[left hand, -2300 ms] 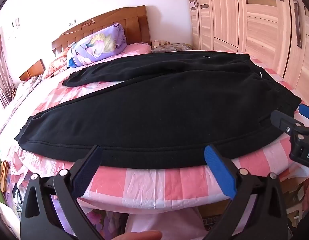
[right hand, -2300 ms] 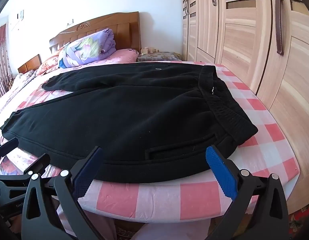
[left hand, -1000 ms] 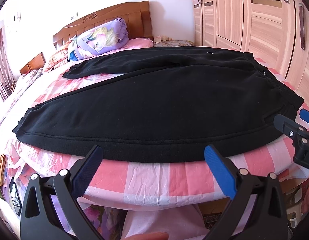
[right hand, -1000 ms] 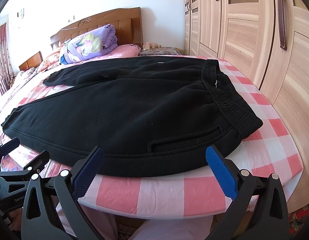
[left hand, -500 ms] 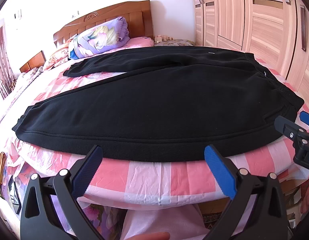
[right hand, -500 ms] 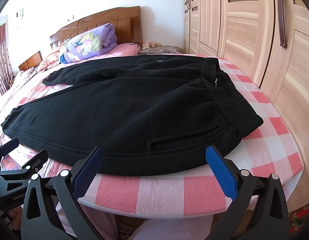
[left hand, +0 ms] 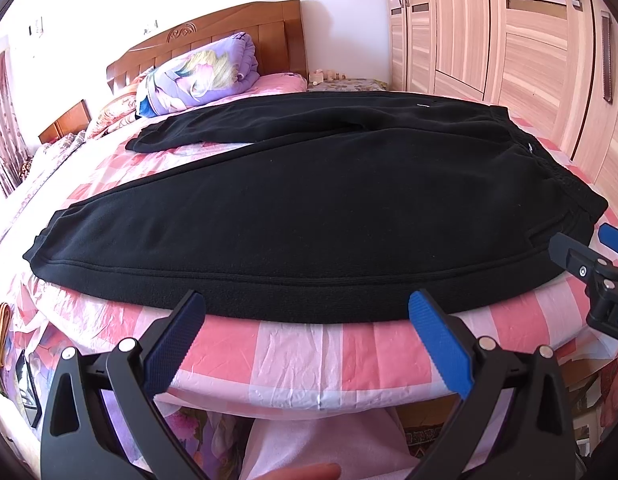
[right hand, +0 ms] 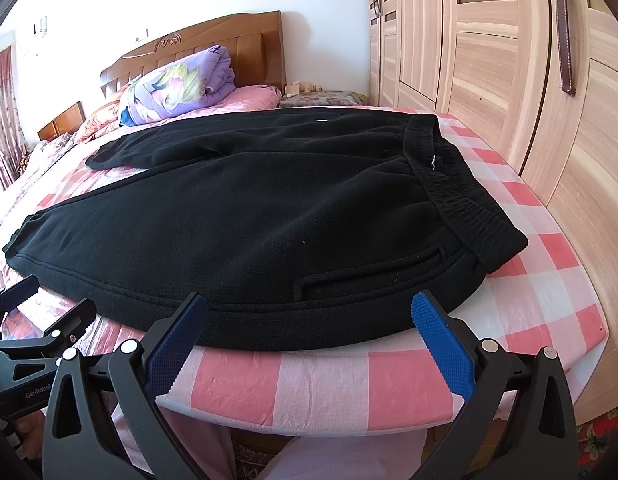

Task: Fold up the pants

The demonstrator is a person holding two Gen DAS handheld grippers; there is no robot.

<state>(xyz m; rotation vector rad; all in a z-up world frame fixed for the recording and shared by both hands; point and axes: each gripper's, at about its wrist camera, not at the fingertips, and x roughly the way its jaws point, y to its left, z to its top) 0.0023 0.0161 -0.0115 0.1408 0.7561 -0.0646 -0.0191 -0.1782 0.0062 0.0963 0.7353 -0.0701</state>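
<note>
Both grippers, left [left hand: 307, 320] and right [right hand: 309, 322], hover with jaws wide and empty; each should pinch the pants' [left hand: 309, 200] near seam, then fold it across.

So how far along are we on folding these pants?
Done: the black pants lie flat on the checked bedsheet, legs apart, waistband toward the wardrobe. In hand: nothing; the left tool and right tool are both open at the near hem. Left: every fold, starting with one leg over the other.
</note>
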